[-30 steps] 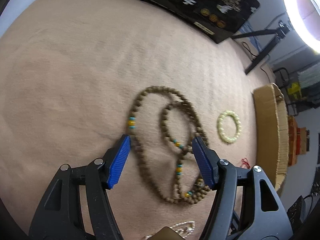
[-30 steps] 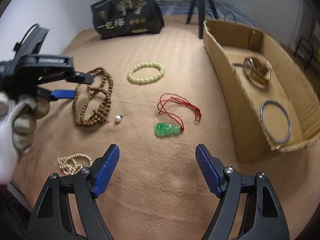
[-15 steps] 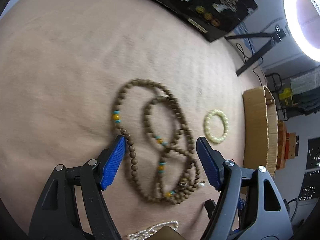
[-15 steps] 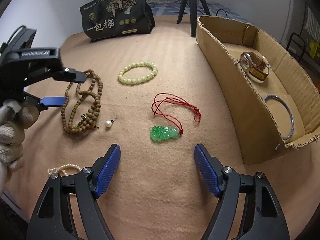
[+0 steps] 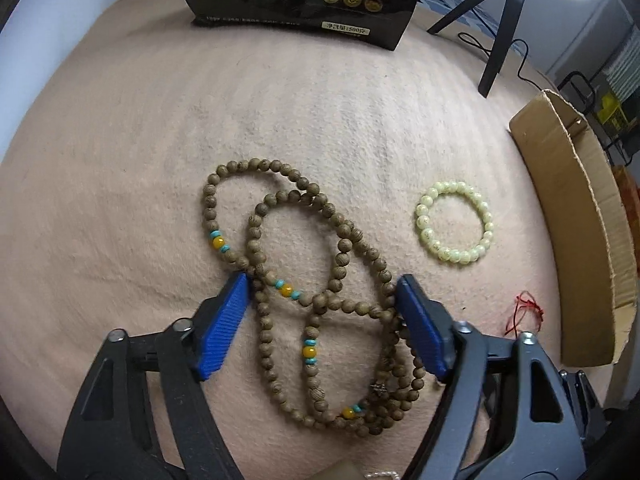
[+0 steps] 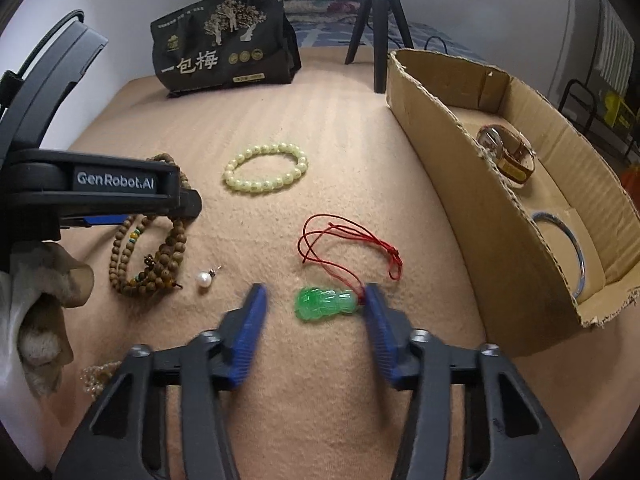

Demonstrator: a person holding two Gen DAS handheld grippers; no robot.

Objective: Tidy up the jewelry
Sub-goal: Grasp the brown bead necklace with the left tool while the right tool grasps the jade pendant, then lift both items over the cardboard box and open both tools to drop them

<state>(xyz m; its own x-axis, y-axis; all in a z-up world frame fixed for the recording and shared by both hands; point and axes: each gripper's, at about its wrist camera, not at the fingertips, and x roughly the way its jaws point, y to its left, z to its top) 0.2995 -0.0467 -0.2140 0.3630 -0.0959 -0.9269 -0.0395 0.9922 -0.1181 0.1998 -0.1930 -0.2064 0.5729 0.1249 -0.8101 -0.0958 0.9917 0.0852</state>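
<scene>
Right gripper (image 6: 312, 312), released, straddling green pendant (image 6: 325, 305) lying crosswise between pads; left gripper (image 5: 322, 320), released, bracketing wooden bead necklace (image 5: 320, 308)

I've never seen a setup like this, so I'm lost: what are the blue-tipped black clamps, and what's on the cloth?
They are two hand-held grippers, each with a camera looking along its fingers. The left gripper is open around the wooden beads. The right gripper is open around the green pendant on its red cord. Also on the cloth: a pale bracelet and a loose pearl. The box holds a watch and a bangle. Nothing is gripped.
</scene>
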